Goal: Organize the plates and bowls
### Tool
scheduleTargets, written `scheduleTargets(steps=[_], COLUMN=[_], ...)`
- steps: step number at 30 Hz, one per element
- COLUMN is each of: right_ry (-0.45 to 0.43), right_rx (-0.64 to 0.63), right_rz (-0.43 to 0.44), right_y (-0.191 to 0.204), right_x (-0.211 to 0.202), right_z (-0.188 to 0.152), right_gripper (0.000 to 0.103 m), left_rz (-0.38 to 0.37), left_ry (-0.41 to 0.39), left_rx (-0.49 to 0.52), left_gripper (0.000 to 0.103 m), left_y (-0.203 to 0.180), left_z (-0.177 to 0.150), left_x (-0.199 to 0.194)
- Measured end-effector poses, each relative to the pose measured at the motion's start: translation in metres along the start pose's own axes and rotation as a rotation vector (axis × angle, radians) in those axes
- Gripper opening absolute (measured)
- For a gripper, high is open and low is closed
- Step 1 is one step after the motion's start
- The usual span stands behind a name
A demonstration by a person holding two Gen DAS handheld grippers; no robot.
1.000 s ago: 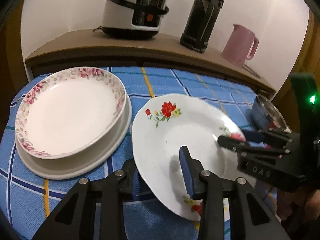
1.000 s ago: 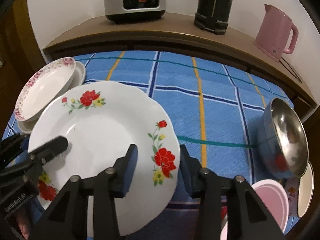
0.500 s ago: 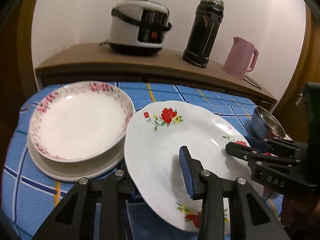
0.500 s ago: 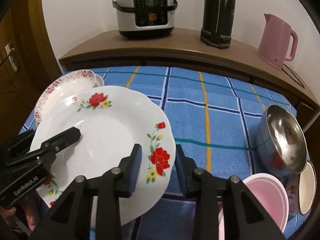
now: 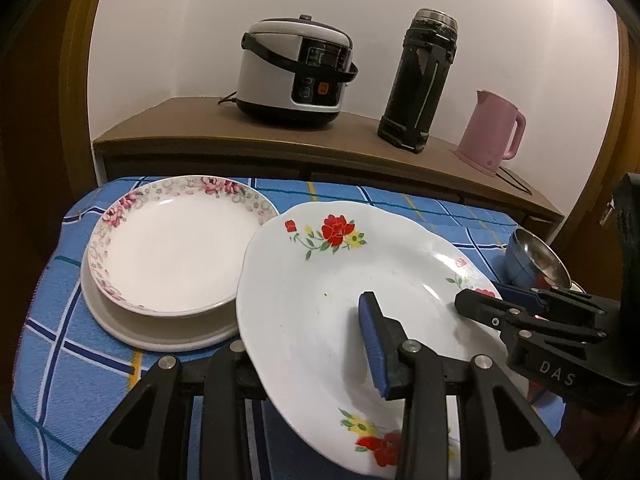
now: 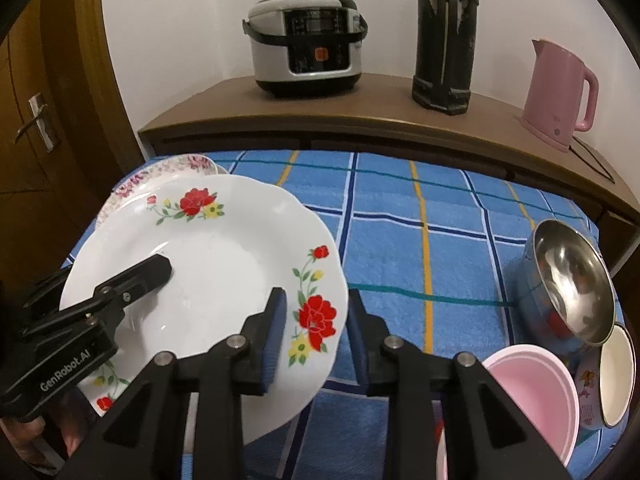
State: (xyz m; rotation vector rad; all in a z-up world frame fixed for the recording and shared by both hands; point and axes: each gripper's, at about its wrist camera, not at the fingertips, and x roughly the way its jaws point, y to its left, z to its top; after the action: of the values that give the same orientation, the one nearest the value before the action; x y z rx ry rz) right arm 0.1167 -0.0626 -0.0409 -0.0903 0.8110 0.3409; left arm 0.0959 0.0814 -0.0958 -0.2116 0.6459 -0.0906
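Observation:
A white plate with red flowers (image 5: 320, 300) hangs tilted above the blue checked tablecloth (image 6: 420, 240), held from both sides. My left gripper (image 5: 304, 324) is shut on its near edge, one blue pad on top and the other finger hidden beneath. My right gripper (image 6: 316, 312) straddles the plate's right rim (image 6: 320, 320). Its jaws are closing, with one pad on the plate's face and the other against the rim's outside. To the left lies a pink-flowered plate (image 5: 172, 248) stacked on a plain cream plate (image 5: 160, 336).
At the table's right edge stand a steel bowl (image 6: 572, 280), a pink bowl (image 6: 532, 392) and a small white bowl (image 6: 616, 376). Behind the table a wooden sideboard (image 5: 240, 128) carries a rice cooker (image 5: 292, 76), a black flask (image 5: 420, 80) and a pink kettle (image 5: 492, 132).
The right jaws have narrowed around the plate's rim. The flowered plate has risen and now overlaps the stack's edge in the left wrist view. Both views have tipped upward.

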Motion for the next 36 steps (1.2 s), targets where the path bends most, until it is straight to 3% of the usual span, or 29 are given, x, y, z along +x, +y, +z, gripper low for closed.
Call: scheduleTargets(steps=[14, 36], right_ry=[-0.093, -0.191], right_rx=[0.020, -0.011], right_rz=[0.057, 0.056], right_y=[-0.002, 0.009], right_x=[-0.024, -0.044], right_z=[0.007, 0.020], right_gripper=[0.025, 0.025], left_rz=[-0.023, -0.015], left_ry=[-0.036, -0.122], left_rx=[-0.011, 0.000], left_gripper=[0.039, 0.039], left_y=[0.001, 0.004], left_z=[0.009, 0.030], left_x=[-0.020, -0.038])
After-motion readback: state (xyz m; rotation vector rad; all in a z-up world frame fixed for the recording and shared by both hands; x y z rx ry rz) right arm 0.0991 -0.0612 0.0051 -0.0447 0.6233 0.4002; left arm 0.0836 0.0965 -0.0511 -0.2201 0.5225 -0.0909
